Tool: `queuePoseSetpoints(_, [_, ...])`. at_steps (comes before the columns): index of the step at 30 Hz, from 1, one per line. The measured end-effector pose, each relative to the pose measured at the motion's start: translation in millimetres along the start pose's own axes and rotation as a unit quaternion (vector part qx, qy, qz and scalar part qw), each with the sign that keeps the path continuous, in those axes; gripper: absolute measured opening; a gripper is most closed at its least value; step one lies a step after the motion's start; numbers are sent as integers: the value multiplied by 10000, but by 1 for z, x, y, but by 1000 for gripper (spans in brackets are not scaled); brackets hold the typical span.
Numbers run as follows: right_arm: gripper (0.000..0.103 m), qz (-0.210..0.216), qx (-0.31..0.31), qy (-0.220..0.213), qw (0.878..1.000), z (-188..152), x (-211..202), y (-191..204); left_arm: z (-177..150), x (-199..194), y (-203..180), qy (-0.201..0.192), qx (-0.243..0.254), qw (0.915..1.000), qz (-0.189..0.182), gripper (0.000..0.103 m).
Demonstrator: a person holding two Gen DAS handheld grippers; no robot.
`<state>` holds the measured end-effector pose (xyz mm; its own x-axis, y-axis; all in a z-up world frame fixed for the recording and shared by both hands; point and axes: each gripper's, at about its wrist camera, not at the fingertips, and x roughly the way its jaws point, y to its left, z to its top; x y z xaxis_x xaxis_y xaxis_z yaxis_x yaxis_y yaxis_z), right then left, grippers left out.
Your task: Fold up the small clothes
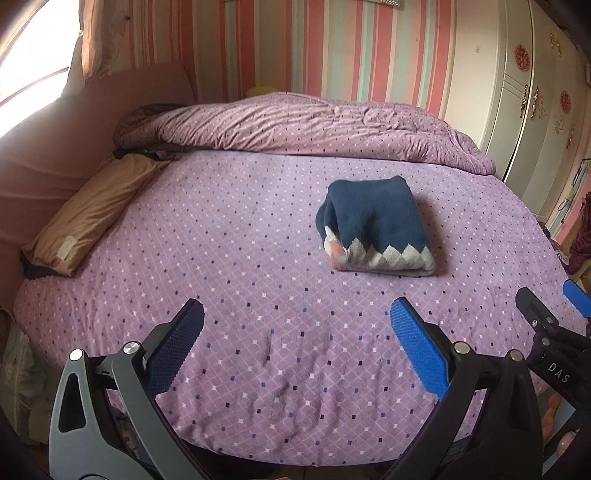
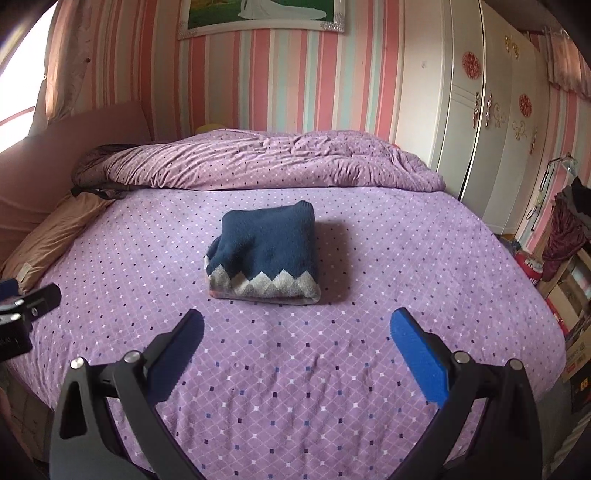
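Both grippers hang over the near edge of the bed, w/ nothing between their fingers. Left gripper is spread wide, jaws well apart, empty; same for the right gripper, spread wide and empty. The sweater lies folded into a compact square on the purple dotted sheet, approx mid-bed, navy on top w/ a grey-white zigzag band along its near edge and a bit of pink at the near left corner. In the left wrist view it sits far and to the right of the gripper; in the right wrist view it's far and slightly left of centre, apart from both fingers. Far side of the bed: a rumpled quilt in matching purple fabric. Far left: a tan pillow against a pink headboard. Right: a white wardrobe w/ red ornaments. Striped pink wall behind, framed picture at the top.
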<state>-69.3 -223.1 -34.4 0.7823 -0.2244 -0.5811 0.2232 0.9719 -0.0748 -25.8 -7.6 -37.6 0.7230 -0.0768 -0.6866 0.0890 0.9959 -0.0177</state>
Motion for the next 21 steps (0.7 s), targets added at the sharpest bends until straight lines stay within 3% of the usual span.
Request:
queuePoseSetpoints(9, [101,-74,-63,-88,9999,9,-16,1,4,-18,-4,-48,72,9998,-156,100])
queuePoseSetpoints(21, [101,-248,-84,-385,9989,20,-34,-3,11,-26,0,-193,98,9998,-27,100])
